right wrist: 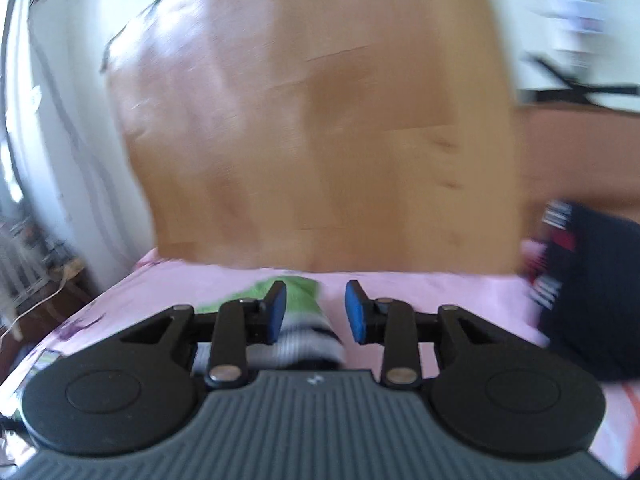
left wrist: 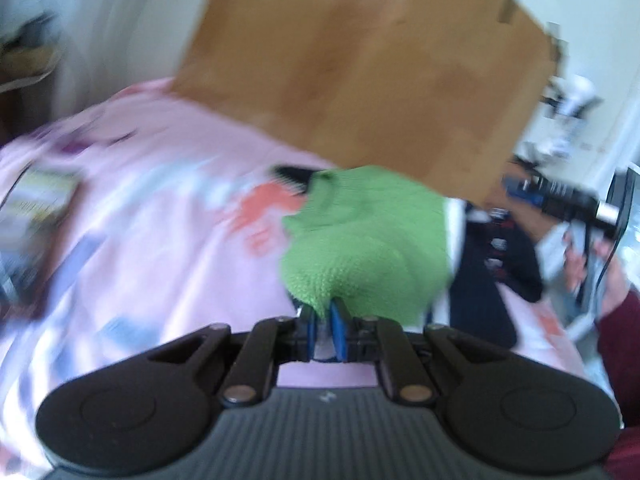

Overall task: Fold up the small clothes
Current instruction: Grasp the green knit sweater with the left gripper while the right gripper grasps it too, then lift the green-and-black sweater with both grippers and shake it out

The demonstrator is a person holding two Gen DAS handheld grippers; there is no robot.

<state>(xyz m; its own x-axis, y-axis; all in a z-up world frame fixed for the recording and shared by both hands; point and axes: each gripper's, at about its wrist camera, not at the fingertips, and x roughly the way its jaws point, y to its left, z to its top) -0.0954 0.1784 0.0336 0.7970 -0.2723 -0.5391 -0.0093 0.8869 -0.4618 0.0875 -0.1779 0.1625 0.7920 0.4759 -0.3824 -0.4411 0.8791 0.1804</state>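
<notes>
Left wrist view: the left gripper [left wrist: 323, 322] is clamped on the near edge of a green knit garment [left wrist: 360, 236], which bunches just ahead over the pink bed sheet [left wrist: 160, 220]. It looks soft, light and floppy; hems give the best hold.

Right wrist view: the right gripper [right wrist: 316, 312] grips nothing; the garment's striped cuff [right wrist: 304, 340] lies between its parted fingers, untouched.

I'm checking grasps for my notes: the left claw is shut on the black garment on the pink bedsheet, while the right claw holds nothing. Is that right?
Not quite. The left claw is shut on the green knit garment, not the black one, which lies apart on the pink bedsheet; the left wrist view shows this. The right claw does hold nothing.
</notes>
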